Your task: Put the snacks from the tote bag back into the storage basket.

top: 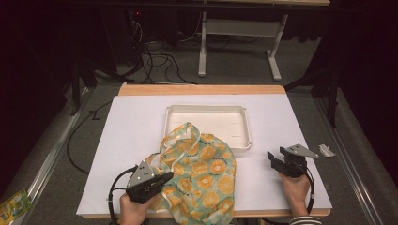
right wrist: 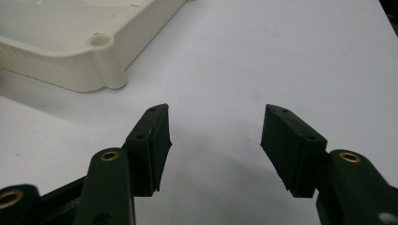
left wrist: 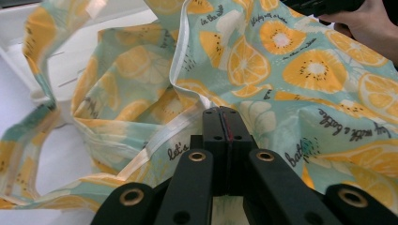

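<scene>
The left hand-held gripper [left wrist: 224, 123] has its jaws pressed together, and they pinch the white-edged rim of a fabric bag [left wrist: 281, 75] printed with orange slices on a pale green ground. In the high view this left hand-held gripper [top: 162, 177] is at the near left part of the worktop [top: 131, 126], and the fabric bag [top: 202, 173] lies in a loose heap just beside it, from the near edge of the worktop up to the tray. One handle loop of the bag reaches over the near rim of the white plastic tray [top: 244, 123]; the rest of the tray is bare inside.

Small black writing is printed on the bag: "let's" near the pinched rim, "in the still" higher up, and other words that are too small or folded to read completely.

The right hand-held gripper [right wrist: 216, 145] has its jaws spread apart with nothing between them, above the bare white worktop [right wrist: 281, 56]. A corner of the white plastic tray [right wrist: 101, 61] is near it. In the high view the right hand-held gripper [top: 276, 158] is at the near right, well apart from the bag.

Beyond the worktop a small white scrap [top: 326, 150] lies at the right, and a green and yellow packet [top: 14, 204] lies on the floor at the left.
</scene>
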Tool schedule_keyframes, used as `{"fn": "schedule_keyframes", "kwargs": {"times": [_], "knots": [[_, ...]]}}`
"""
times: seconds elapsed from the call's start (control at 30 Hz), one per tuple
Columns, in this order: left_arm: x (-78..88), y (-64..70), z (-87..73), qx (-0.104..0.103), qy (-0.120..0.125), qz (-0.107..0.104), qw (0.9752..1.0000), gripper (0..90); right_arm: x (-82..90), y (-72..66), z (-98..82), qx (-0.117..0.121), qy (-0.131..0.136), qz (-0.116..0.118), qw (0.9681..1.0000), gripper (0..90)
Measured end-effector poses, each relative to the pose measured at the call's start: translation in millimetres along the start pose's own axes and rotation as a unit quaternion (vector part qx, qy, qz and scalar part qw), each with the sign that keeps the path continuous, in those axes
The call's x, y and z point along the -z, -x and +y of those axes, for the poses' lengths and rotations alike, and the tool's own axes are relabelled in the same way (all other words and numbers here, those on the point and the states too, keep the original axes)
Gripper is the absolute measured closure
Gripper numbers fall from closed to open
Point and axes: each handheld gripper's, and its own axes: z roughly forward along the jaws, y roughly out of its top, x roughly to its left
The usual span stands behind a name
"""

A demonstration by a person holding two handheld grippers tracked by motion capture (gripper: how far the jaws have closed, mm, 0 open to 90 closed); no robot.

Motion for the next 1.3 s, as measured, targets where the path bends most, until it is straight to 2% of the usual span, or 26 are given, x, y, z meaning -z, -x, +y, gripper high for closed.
{"fn": "schedule_keyframes", "kwargs": {"times": [0.2,0.43,0.6,0.7,0.9,1.03,1.17,1.3], "knots": [[-8.6,3.3,1.6,0.0,0.001,-0.011,0.9999,90.0,-1.4,-2.4,0.5,0.01,-0.006,-0.003,0.9999,43.7],[-16.4,7.3,2.7,-0.003,-0.005,-0.021,0.9998,90.0,-2.0,-2.5,0.9,0.008,-0.009,-0.004,0.9999,45.1],[-20.6,8.7,2.2,0.0,-0.007,-0.025,0.9997,90.0,-6.4,-0.7,3.2,0.004,-0.035,0.002,0.9994,47.0],[-22.8,10.2,1.9,-0.001,-0.009,-0.027,0.9996,90.0,-6.3,-0.5,3.4,0.004,-0.034,0.004,0.9994,47.2],[-26.9,11.5,2.2,-0.002,-0.014,-0.032,0.9994,90.0,-1.8,-1.0,4.0,0.007,-0.031,0.021,0.9993,49.0],[-29.7,13.6,2.9,-0.004,-0.016,-0.037,0.9992,90.0,5.3,-6.8,6.5,0.015,-0.053,0.032,0.998,53.0],[-30.2,14.4,2.8,-0.005,-0.018,-0.039,0.9991,90.0,11.1,-9.6,9.6,0.022,-0.054,0.039,0.9976,53.9],[-30.5,14.2,2.7,-0.005,-0.016,-0.04,0.9991,90.0,18.3,-13.8,15.8,0.022,-0.046,0.055,0.9972,54.2]]}}
